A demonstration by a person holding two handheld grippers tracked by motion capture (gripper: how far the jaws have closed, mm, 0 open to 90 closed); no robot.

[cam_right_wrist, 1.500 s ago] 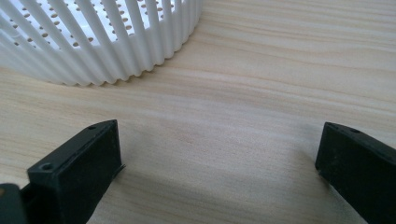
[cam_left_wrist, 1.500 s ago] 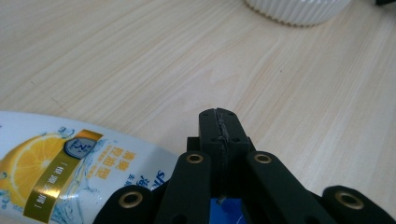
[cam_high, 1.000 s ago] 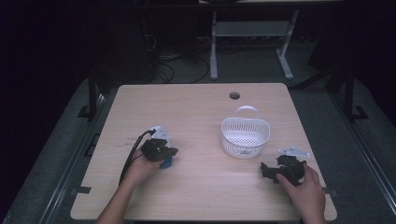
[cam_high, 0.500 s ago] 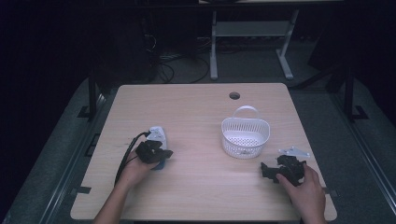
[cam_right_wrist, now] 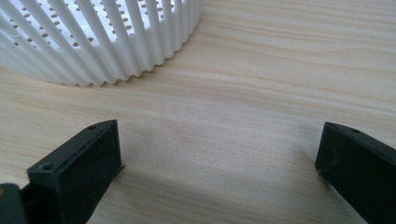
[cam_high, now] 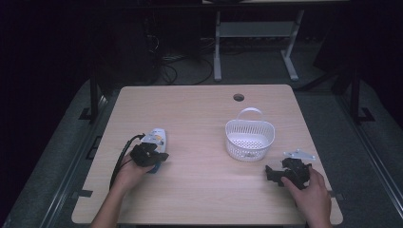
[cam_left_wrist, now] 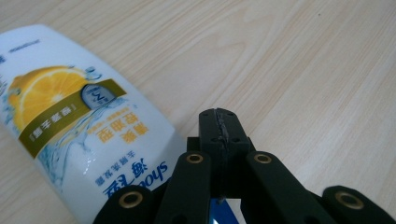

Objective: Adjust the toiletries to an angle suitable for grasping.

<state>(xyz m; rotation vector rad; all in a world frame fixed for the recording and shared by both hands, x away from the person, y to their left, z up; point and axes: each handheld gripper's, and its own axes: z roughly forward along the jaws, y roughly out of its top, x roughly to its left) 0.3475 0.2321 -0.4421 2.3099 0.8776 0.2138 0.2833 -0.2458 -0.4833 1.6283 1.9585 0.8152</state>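
High view gives us a pale wooden table (cam_high: 199, 118) with a round cable hole (cam_high: 238, 97) near its far edge, and a white slatted basket (cam_high: 250, 138) sitting right of centre, handle at the back. Over on the left, the left gripper (cam_high: 151, 154) rests right at the near end of a white bottle (cam_high: 157, 138) lying flat on the table. Left gripper view shows its jaws pressed together, tips meeting on bare wood just beside the bottle (cam_left_wrist: 79, 135), with nothing between them. The label shows a lemon slice, an olive-green band of Chinese characters and upside-down lettering I can't make out fully. Down at the right, the right gripper (cam_high: 278, 173) sits near the basket, jaws spread wide over bare table, the basket's (cam_right_wrist: 107, 42) ribbed wall just ahead.
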